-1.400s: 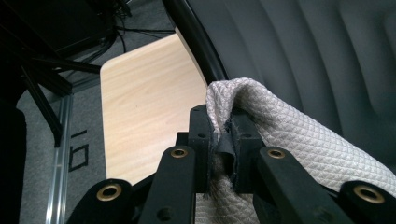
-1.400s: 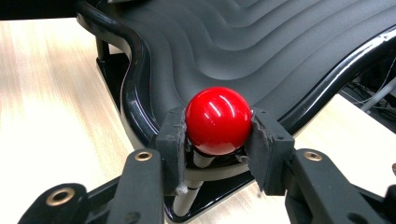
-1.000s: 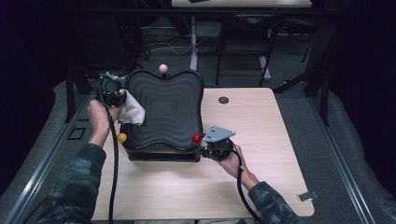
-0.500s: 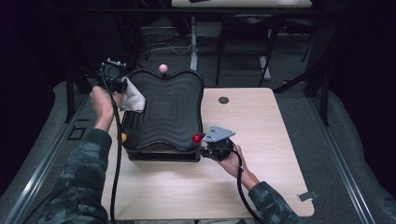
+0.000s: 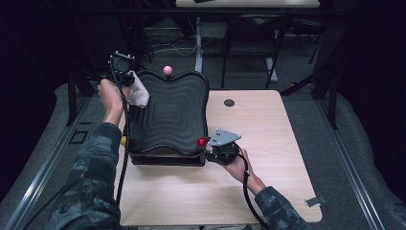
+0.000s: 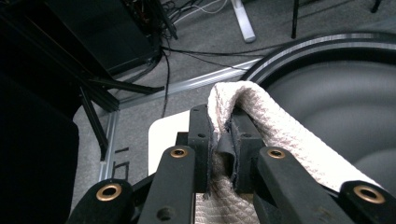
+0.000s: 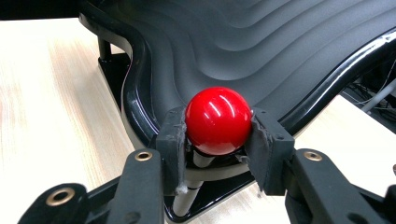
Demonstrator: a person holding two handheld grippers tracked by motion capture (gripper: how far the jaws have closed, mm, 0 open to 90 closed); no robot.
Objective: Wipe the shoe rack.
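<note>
Cloth: a cream waffle-weave cloth [image 6: 280,135] lies draped over the far-left rim of the black rippled tray [image 5: 167,115], placed to wipe that corner.
Left tool: the left tool [image 6: 223,149] is clenched on a fold of the cloth, jaws nearly together, so the fabric cannot slip while it rubs the tray.
Red knob: the red ball knob [image 7: 218,120] stands on a short stem at the tray's near-right corner.
Right tool: the right tool [image 7: 219,135] grasps the red knob, judged to steady the tray against the wiping.
Other knobs: a pink knob [image 5: 167,70] sits at the tray's far edge, a yellow one [image 5: 123,141] at its near-left.
Table: the wooden table [image 5: 268,143] carries the tray on its left half.
</note>
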